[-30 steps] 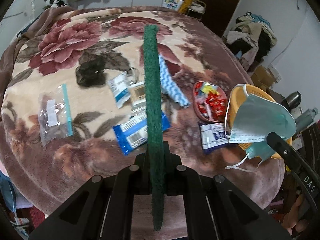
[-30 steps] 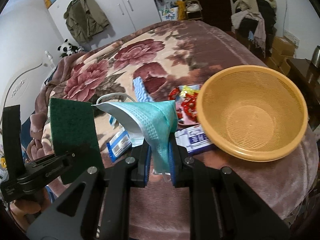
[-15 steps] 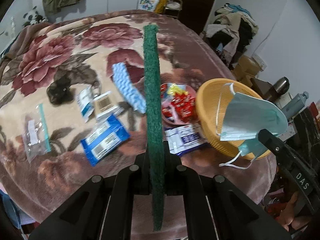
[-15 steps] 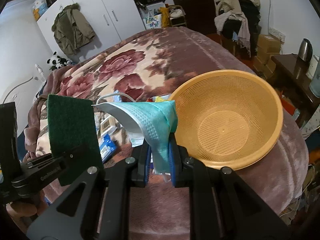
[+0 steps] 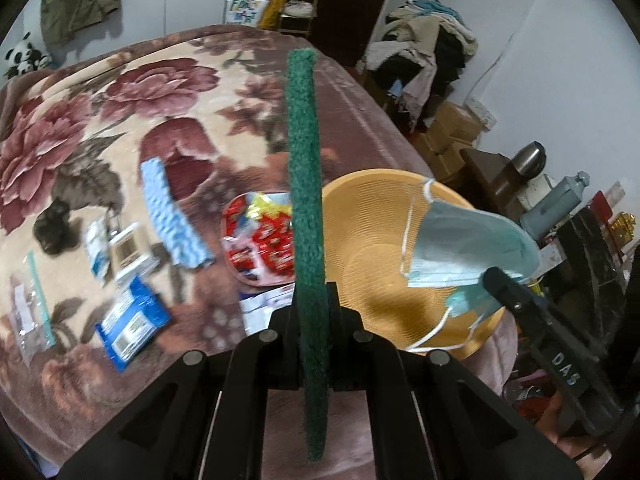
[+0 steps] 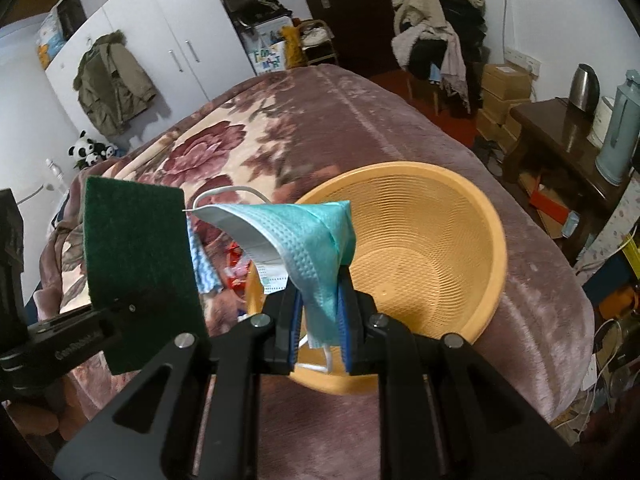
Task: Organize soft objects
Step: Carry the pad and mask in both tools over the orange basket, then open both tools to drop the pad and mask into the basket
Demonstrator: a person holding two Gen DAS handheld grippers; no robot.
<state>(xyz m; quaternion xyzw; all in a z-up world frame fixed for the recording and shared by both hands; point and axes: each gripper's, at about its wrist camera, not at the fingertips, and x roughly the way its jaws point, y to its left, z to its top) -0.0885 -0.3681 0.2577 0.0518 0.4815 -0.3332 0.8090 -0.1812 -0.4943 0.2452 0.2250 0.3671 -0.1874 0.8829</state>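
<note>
Scouring pad [image 5: 305,184] upright, edge-on, in left gripper [image 5: 314,344]

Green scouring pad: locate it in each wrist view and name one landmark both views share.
Left wrist view: the green scouring pad stands edge-on up the centre, clamped in the left gripper.
Right wrist view: the same pad shows its broad face at the left edge, beside the face mask held in the right gripper.
Shared landmark: the orange basket on the floral blanket.
</note>
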